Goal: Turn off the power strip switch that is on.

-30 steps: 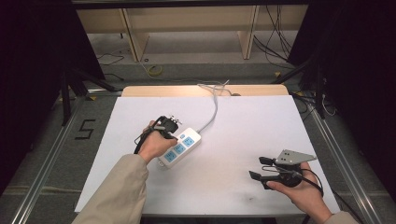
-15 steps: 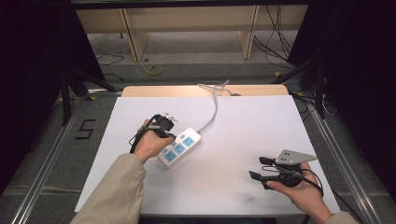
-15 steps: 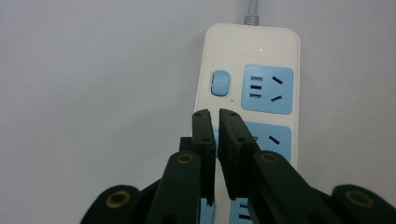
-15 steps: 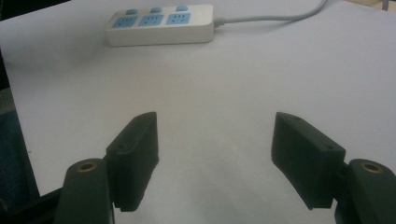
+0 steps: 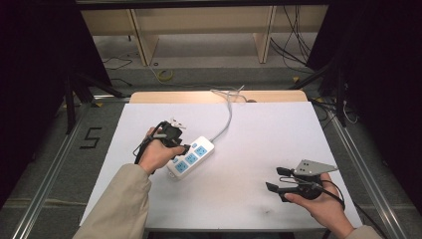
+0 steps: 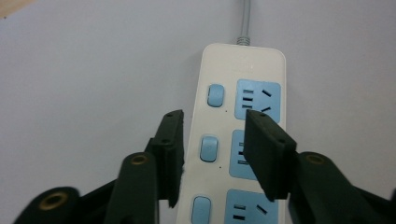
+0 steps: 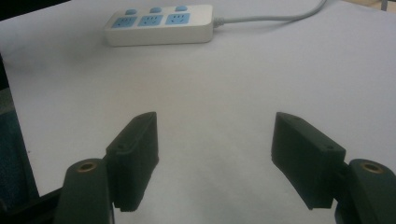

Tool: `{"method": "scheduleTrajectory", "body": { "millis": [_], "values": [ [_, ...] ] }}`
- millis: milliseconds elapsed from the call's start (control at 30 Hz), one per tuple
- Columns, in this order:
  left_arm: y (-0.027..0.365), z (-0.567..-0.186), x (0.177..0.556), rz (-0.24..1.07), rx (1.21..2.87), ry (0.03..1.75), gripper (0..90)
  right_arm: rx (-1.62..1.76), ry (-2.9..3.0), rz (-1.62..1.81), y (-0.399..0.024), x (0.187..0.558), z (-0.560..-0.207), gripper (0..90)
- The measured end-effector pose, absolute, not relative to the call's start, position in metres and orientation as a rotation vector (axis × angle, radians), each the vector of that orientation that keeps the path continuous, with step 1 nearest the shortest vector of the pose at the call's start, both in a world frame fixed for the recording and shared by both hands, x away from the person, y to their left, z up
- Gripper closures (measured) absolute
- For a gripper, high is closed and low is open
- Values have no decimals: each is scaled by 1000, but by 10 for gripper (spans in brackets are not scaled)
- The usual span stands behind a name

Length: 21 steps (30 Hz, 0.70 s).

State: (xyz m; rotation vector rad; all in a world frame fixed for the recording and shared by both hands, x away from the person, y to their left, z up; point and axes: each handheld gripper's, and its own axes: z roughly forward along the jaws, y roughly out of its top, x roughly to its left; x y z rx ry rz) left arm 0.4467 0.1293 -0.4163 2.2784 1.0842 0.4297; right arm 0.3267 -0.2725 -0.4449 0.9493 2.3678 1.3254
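A white power strip [image 5: 191, 157] with blue sockets and blue switches lies on the white table sheet [image 5: 249, 139], left of centre. Its grey cable [image 5: 226, 117] runs to the far edge. My left gripper [image 5: 183, 148] hovers over the strip's left side. In the left gripper view, the left gripper [image 6: 212, 140] has its jaws apart over the power strip [image 6: 238, 135], straddling the middle switch [image 6: 208, 148] without pressing on anything; they have just been opening. My right gripper [image 5: 274, 179] rests open at the front right. In its own view the right gripper [image 7: 215, 154] holds nothing, with the power strip [image 7: 159, 25] far ahead.
A wooden table edge [image 5: 214, 96] shows beyond the sheet. Metal rails [image 5: 45, 184] run along both sides of the table. Wooden shelf legs [image 5: 139, 40] and loose cables [image 5: 293, 45] lie on the floor behind.
The left hand has shifted slightly left beside the power strip. The right hand has stayed where it was.
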Motion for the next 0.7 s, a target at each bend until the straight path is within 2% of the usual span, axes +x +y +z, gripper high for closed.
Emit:
{"method": "scheduleTrajectory", "body": {
  "millis": [100,300,500,700],
  "values": [
    [130,-417,445,467,2270,1065,406,950,2367,1328,-273,327,-445,324],
    [130,-414,440,482,2266,1041,264,950,2366,1328,-273,327,-445,324],
    [131,-412,433,443,2260,1008,242,950,2364,1327,-273,327,-445,323],
    [134,-409,427,463,2244,991,231,951,2363,1329,-273,327,-444,323]
  ]
}}
